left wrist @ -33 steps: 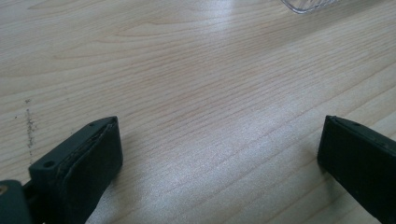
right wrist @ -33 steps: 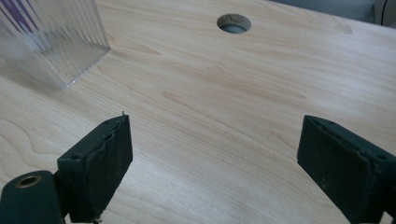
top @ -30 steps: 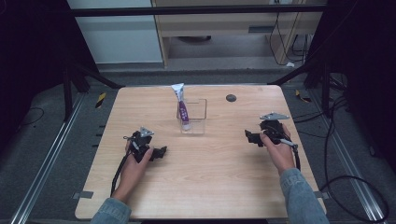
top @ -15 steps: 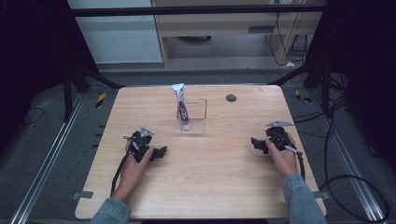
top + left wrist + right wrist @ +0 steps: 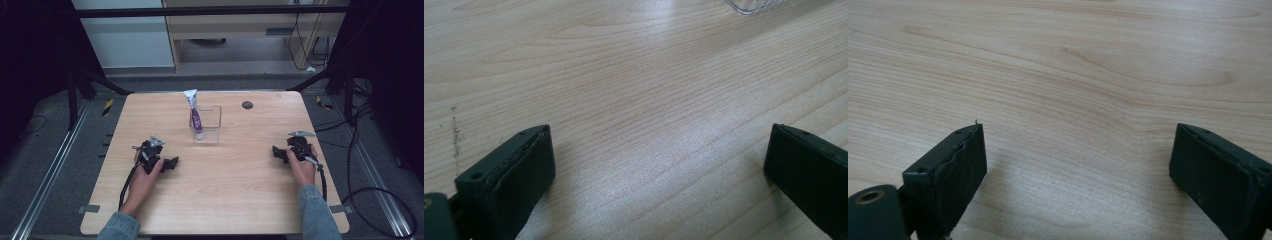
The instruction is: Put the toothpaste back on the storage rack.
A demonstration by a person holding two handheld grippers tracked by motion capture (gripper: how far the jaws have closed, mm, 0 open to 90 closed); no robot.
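A clear plastic box (image 5: 206, 123) stands at the table's middle back, and a white and purple tube (image 5: 194, 113) leans upright in it. My left gripper (image 5: 172, 162) rests low on the wood at the left front, below and left of the box, held by a hand. Its jaws stand wide apart over bare wood, so my left gripper (image 5: 659, 150) is open and empty; a corner of the clear box (image 5: 759, 5) peeks in at the top. My right gripper (image 5: 275, 151) lies at the right side, open, and my right gripper (image 5: 1078, 150) has nothing but wood between its jaws.
A small dark round spot (image 5: 247, 105) marks the wooden table (image 5: 225, 200) at the back right. Black cables (image 5: 370, 195) trail off the right edge onto the grey floor. Dark frame legs (image 5: 85, 80) stand behind the table at both sides.
My right gripper has drifted right and toward the table's front, settling lower on the wood. The left gripper, the box and the tube have stayed put.
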